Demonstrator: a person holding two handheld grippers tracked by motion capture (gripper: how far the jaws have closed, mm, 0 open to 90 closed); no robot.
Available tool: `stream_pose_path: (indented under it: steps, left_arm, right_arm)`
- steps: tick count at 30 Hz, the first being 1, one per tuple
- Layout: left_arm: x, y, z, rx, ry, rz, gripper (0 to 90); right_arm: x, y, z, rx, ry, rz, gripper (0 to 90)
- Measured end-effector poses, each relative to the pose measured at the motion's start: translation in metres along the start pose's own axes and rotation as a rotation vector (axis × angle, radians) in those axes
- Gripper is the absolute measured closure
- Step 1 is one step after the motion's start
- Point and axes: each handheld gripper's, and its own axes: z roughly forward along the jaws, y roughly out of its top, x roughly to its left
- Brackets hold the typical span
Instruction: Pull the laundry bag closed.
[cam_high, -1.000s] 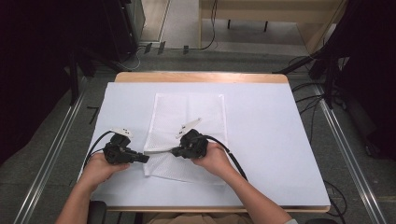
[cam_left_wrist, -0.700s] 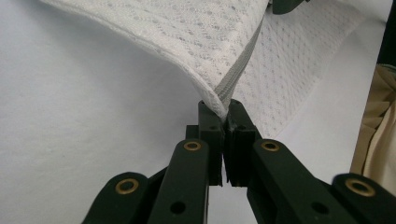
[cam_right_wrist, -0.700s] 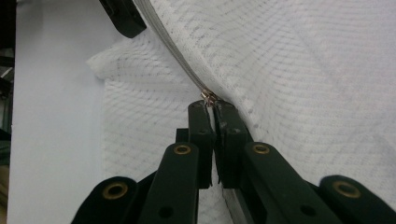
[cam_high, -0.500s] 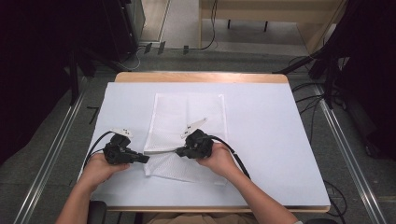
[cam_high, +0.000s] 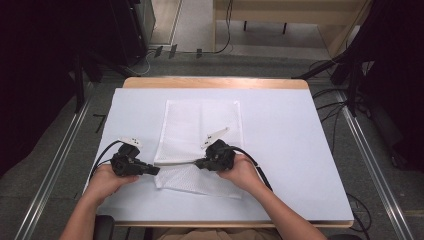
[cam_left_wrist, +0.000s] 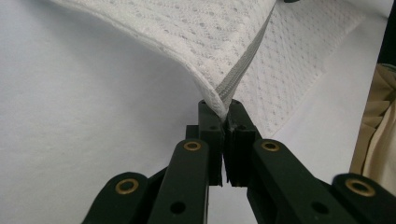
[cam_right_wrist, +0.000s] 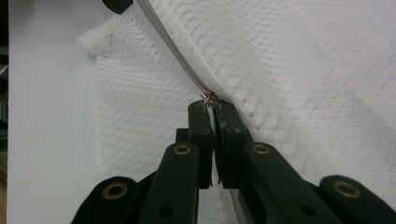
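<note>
A white mesh bag (cam_high: 200, 125) lies flat in the middle of the white table (cam_high: 295, 140), its near part lifted slightly. A grey zipper (cam_high: 177, 162) runs taut along the near fold between the two grippers. My left gripper (cam_high: 155, 170) is shut on the bag's left corner (cam_left_wrist: 219, 95) at the zipper's end. My right gripper (cam_high: 198, 163) faces left and is shut on the small metal zipper pull (cam_right_wrist: 208, 96). In the left gripper view the zipper tape (cam_left_wrist: 243, 65) rises from the closed jaws toward the upper right.
The table's wooden far edge (cam_high: 215, 82) borders a floor with cables (cam_high: 225, 47) and dark equipment (cam_high: 125, 30). Metal rails (cam_high: 60, 150) run along both sides of the table. A cable trails from each gripper across the white surface.
The right gripper has slid a little to the right along the zipper with the pull in its jaws. The left gripper has stayed put on the corner.
</note>
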Motion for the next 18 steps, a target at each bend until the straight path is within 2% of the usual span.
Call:
stream_pose_path:
  steps: [9,12,18]
  left_arm:
    - [0.000,0.000,-0.002,-0.016,0.011,-0.007,88.1]
    - [0.000,0.000,-0.001,-0.011,0.010,-0.005,88.1]
    - [-0.001,0.000,0.000,-0.001,0.008,0.004,88.1]
  right_arm:
    - [-0.006,-0.011,-0.009,0.010,-0.017,0.012,88.3]
    - [-0.009,-0.015,-0.013,0.011,-0.026,0.025,88.2]
    - [-0.008,-0.017,-0.017,0.014,-0.026,0.021,88.2]
